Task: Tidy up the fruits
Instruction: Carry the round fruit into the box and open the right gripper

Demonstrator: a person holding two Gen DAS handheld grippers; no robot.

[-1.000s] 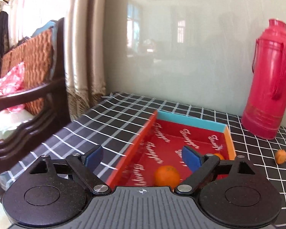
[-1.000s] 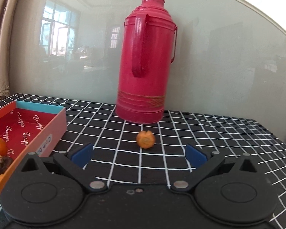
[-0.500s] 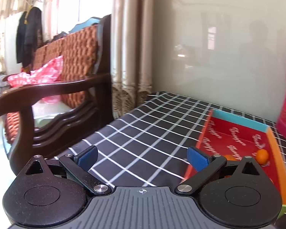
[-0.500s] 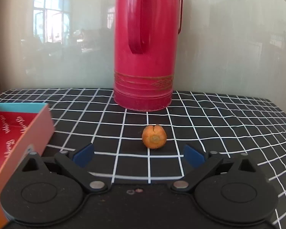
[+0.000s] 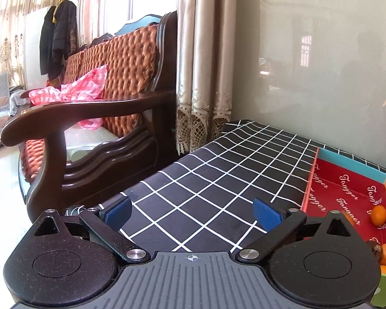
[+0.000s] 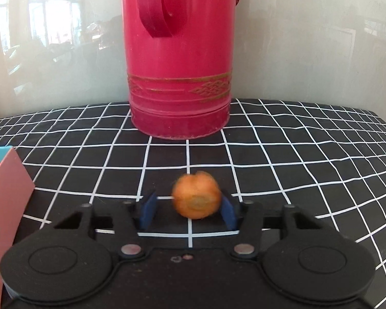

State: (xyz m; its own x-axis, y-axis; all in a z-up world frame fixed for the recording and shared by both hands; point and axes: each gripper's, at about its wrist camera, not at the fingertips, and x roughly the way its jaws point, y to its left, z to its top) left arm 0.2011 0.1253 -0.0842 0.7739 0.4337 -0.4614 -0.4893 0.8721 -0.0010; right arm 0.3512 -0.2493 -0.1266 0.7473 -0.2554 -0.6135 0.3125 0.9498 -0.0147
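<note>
We see two wrist views over a worktop [image 6: 308,159] covered in a black cloth with a white grid.

In the right wrist view, our right gripper [image 6: 187,209] has just been closing, and a small orange fruit [image 6: 196,197] sits between its blue pads [image 6: 148,209]. The right pad appears to touch the fruit, while a narrow gap shows on the left side. The fruit is blurred, so we cannot tell whether it is firmly clamped. Well behind it stands a tall red thermos [image 6: 180,59] with a gold band, upright against a glossy wall. A corner of a cardboard box [image 6: 5,188] shows at the left edge.

In the left wrist view, our left gripper [image 5: 193,212] is spread wide with nothing between its pads, above bare cloth. To its right lies the open red box [image 5: 347,180], holding several small orange fruits [image 5: 378,215] near its right wall. A wooden armchair [image 5: 95,118] with a woven back stands beside the worktop.
</note>
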